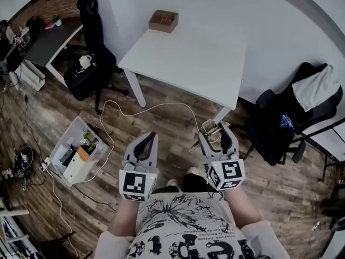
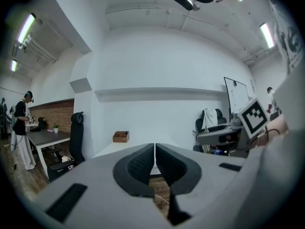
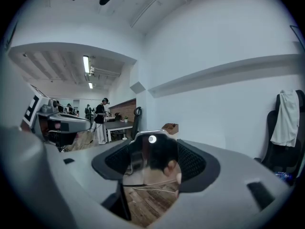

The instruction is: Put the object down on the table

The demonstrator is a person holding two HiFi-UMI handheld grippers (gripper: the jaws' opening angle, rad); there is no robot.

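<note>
My right gripper [image 1: 216,129] is shut on a shiny metal object [image 1: 211,128], held above the wooden floor just short of the white table [image 1: 188,58]. In the right gripper view the metal object [image 3: 151,159] is a mirror-like plate with a small hole near its top, and it fills the gap between the dark pads [image 3: 193,162] of the right gripper [image 3: 152,144]. My left gripper [image 1: 147,139] hangs beside it to the left, shut and holding nothing. In its own view the left gripper [image 2: 155,151] has its pads pressed together.
A small wooden box [image 1: 164,21] sits at the table's far edge. Black office chairs stand at the left [image 1: 91,47] and right [image 1: 291,117]. A white cable [image 1: 110,134] and a crate of things [image 1: 75,152] lie on the floor. People stand by a dark desk [image 3: 116,125].
</note>
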